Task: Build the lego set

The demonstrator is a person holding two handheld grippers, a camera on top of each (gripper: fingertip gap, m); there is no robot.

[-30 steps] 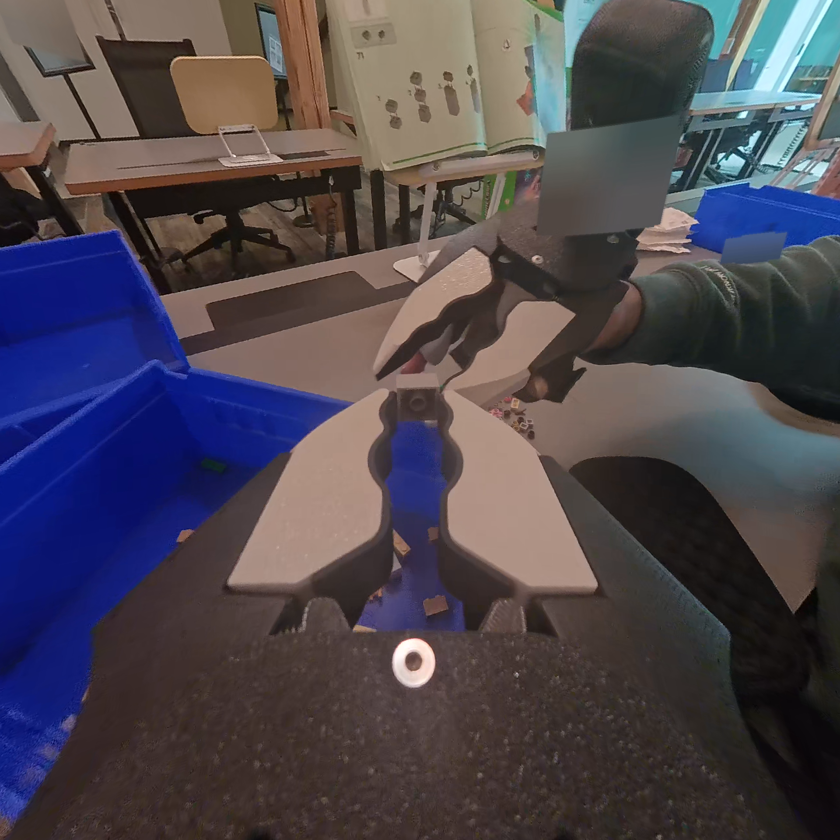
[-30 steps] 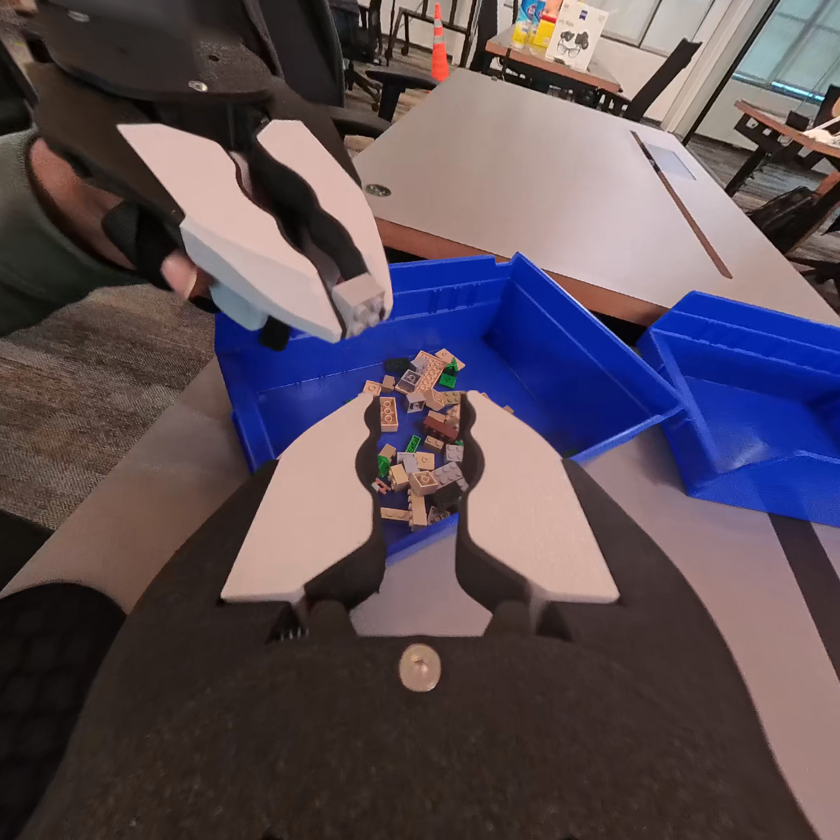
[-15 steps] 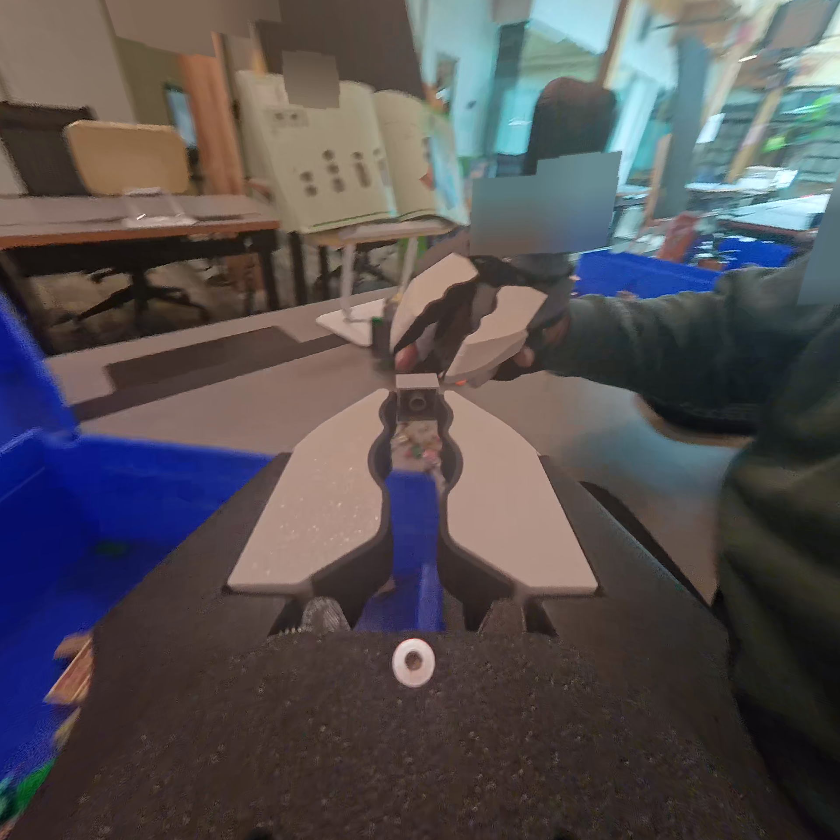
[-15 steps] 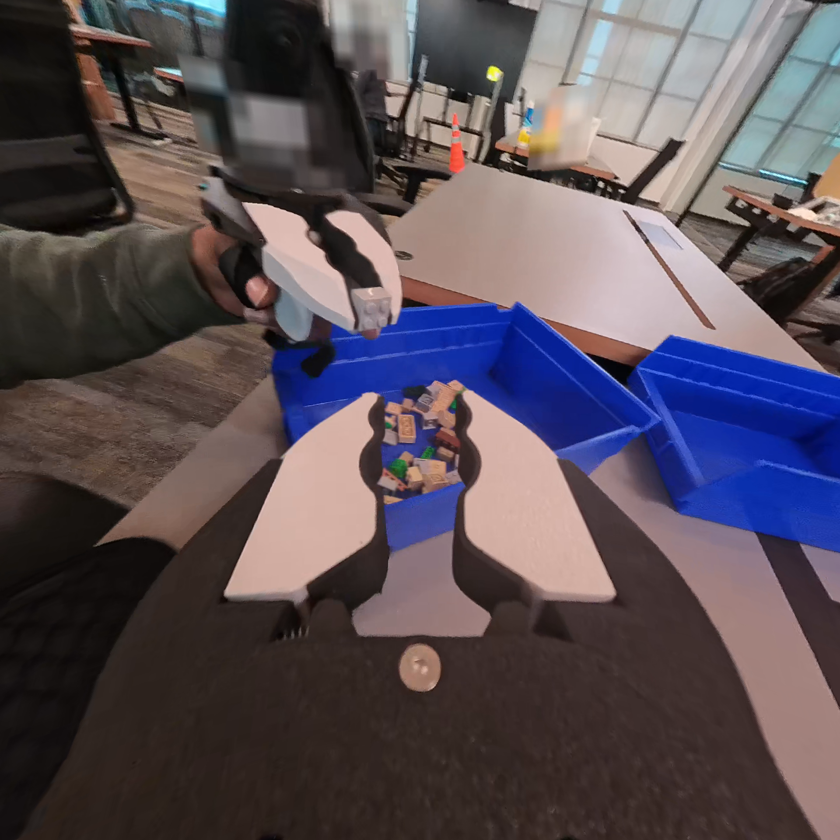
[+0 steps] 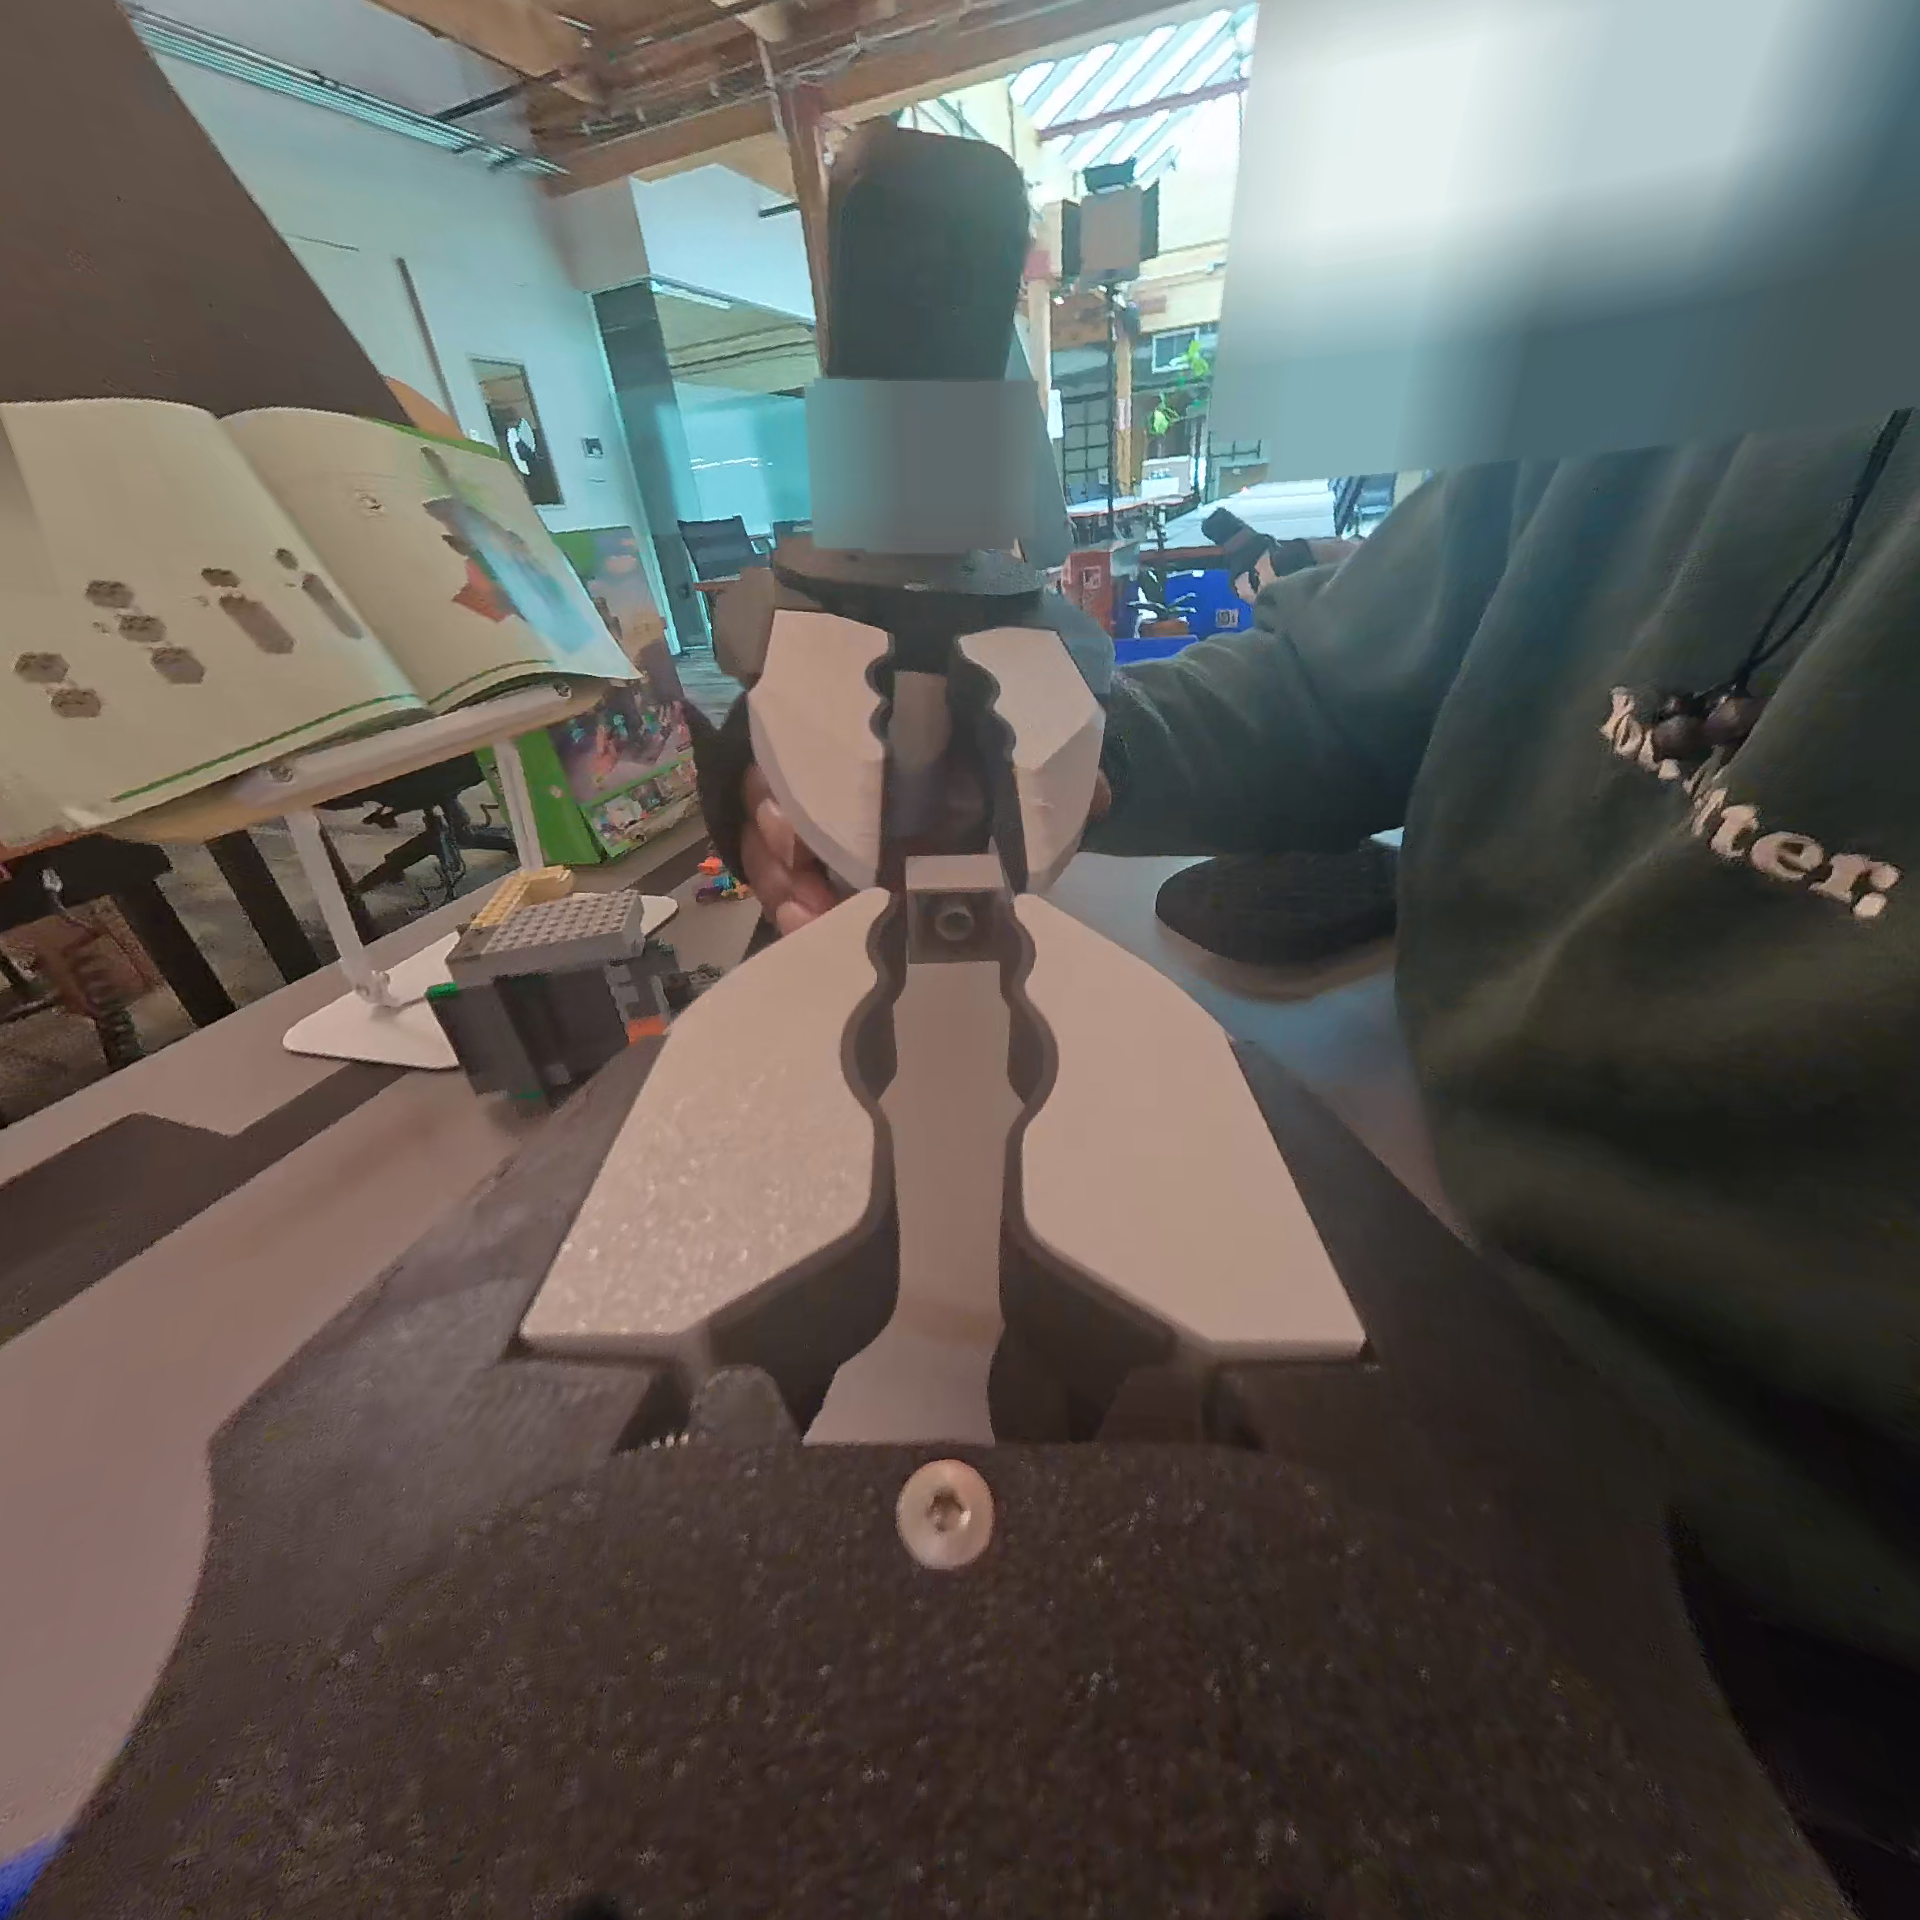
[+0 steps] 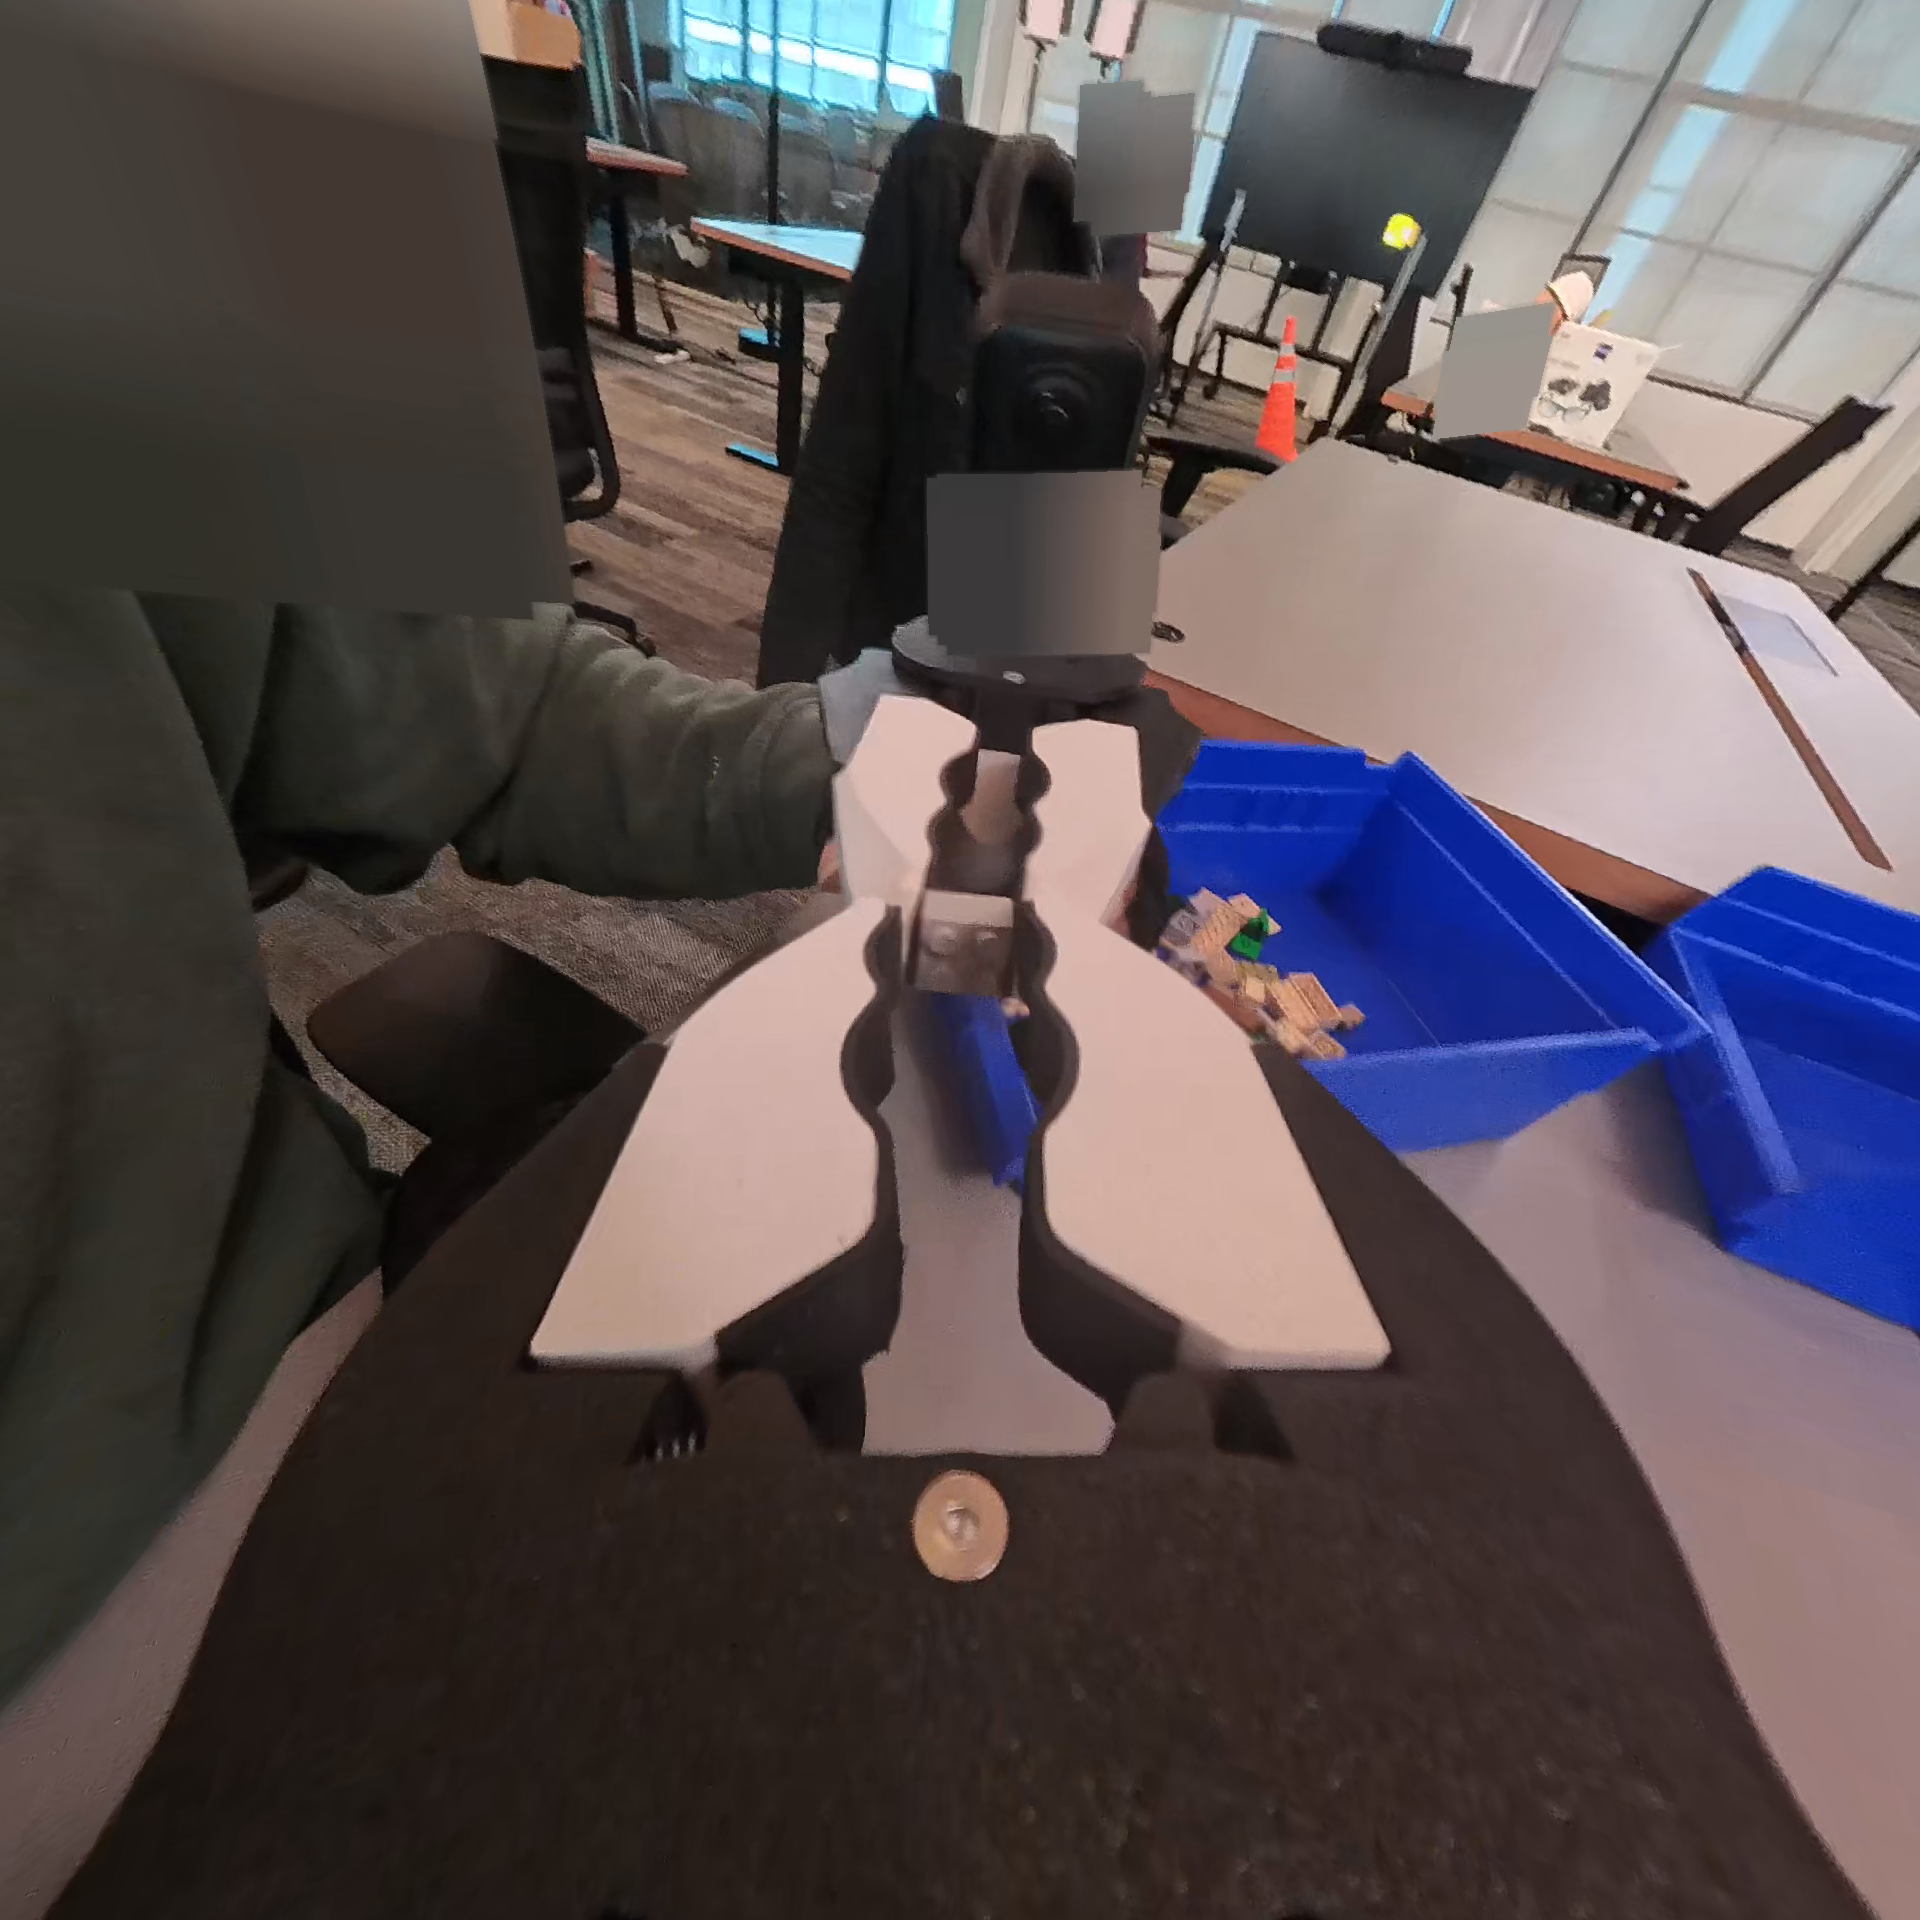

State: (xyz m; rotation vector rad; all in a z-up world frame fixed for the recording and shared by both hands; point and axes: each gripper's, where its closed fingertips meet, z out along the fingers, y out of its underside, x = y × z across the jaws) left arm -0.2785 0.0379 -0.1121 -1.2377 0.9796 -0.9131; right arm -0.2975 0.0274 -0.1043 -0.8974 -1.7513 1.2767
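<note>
1. The left hand-held gripper pinches a small grey brick at its fingertips, both pads pressed on the brick's sides, held in the air above the grey bench.
2. The right hand-held gripper faces it tip to tip, jaws narrowed around the same brick; I cannot tell whether its pads press on it.
3. A blue bin with loose bricks sits just beside the grippers, a second blue bin next to it.
4. A part-built grey brick model stands on the bench near an open booklet on a white stand.
</note>
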